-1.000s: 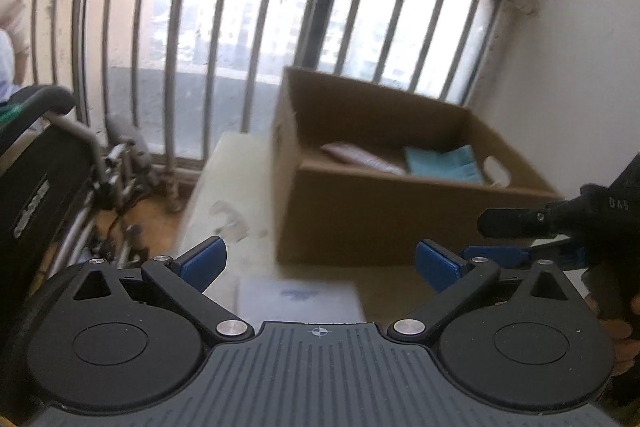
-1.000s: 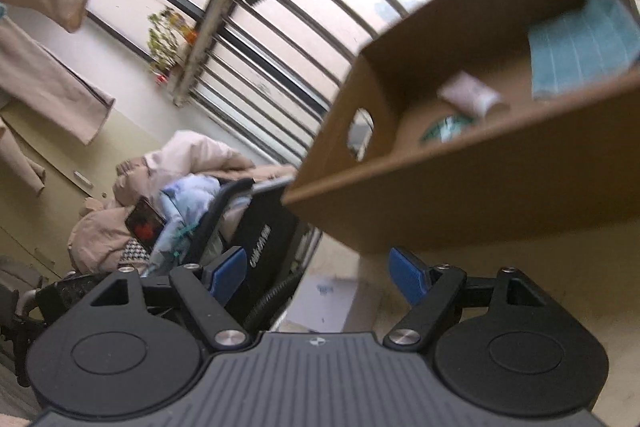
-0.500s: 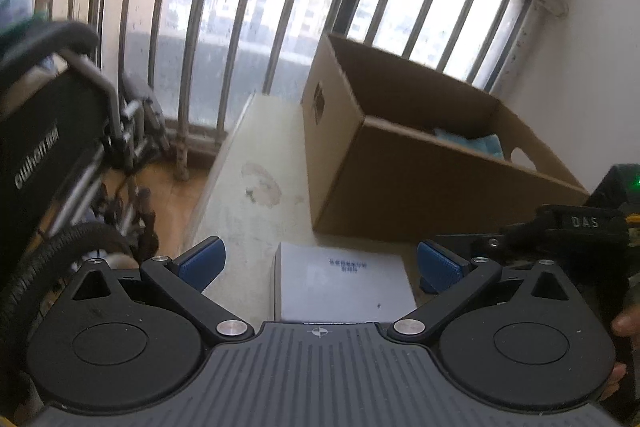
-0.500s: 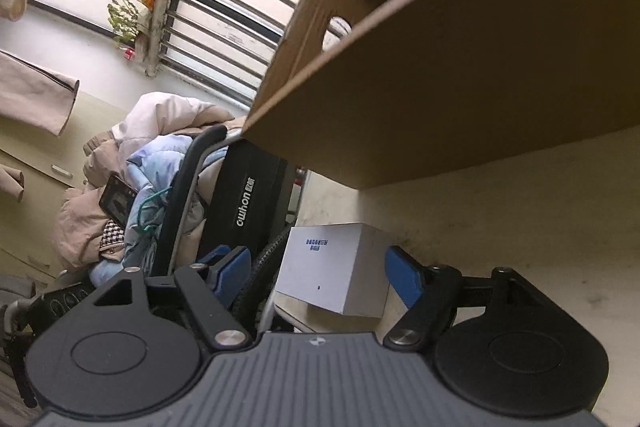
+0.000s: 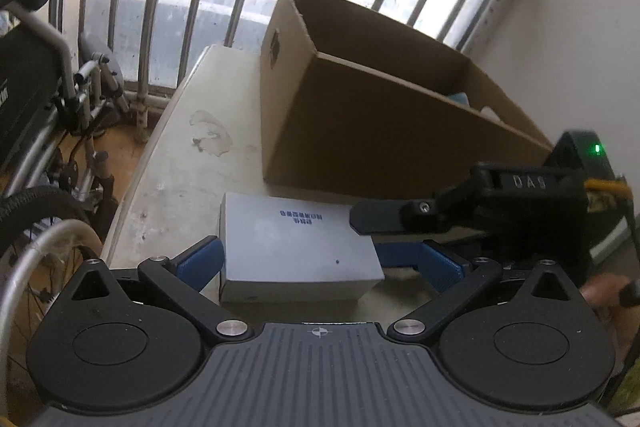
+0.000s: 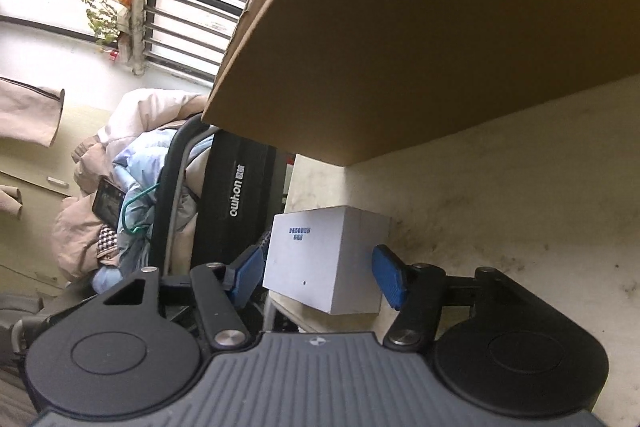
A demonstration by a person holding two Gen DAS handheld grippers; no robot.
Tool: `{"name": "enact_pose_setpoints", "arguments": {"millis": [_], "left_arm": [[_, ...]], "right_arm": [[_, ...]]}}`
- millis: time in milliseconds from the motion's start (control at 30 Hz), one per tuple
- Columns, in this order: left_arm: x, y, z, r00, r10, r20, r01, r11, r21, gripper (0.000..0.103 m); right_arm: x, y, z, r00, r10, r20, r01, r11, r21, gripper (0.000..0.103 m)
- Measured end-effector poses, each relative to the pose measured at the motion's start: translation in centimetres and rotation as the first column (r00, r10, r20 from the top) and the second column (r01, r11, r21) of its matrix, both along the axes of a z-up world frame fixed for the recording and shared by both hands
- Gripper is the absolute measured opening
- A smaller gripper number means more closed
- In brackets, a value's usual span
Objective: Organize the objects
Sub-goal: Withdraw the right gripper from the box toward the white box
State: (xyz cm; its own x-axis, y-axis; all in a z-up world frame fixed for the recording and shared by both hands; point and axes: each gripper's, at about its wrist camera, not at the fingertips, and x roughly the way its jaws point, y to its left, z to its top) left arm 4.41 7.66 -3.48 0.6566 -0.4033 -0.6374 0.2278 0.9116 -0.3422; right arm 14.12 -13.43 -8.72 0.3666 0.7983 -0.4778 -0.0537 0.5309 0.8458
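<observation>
Closing in on the small white box [image 6: 326,259] is the step in hand: it lies on the pale table [image 5: 180,163], just in front of the near wall of the open cardboard carton [image 5: 392,131]. The right gripper [image 6: 320,277] straddles it, one blue pad on each side; its jaws have just been closing with the box between them. A narrow gap seems to remain at each pad, so they stand apart and do not clamp yet, though at this slanted angle I cannot rule out a light touch on the left-hand pad.

The left gripper [image 5: 320,263] sits low over the same box from the near side, its jaws wide apart. One blue pad lies right beside the box's left edge, the other well clear on the right, where the right gripper's black finger reaches in across the box top.

The next move, as I judge it, calls for the right jaws to finish closing squarely on the two side faces. Then comes a lift high enough to clear the carton's rim before carrying the box in. The left gripper should hold back so that the two tools do not foul each other over the box.
</observation>
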Motion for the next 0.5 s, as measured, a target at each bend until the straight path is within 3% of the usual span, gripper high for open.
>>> {"name": "enact_pose_setpoints", "arguments": {"millis": [200,500], "left_arm": [[-0.2,-1.4,0.1,0.998,-0.060,-0.001,0.060,0.998,0.027,0.103],[0.4,-6.1,0.1,0.979,-0.202,0.001,0.202,0.979,0.013,0.103]], "right_arm": [[0.0,-0.9,0.2,1.000,-0.006,0.009,0.006,1.000,-0.007,0.065],[-2.3,-5.7,0.1,0.994,-0.112,0.017,0.112,0.994,-0.002,0.065]]}}
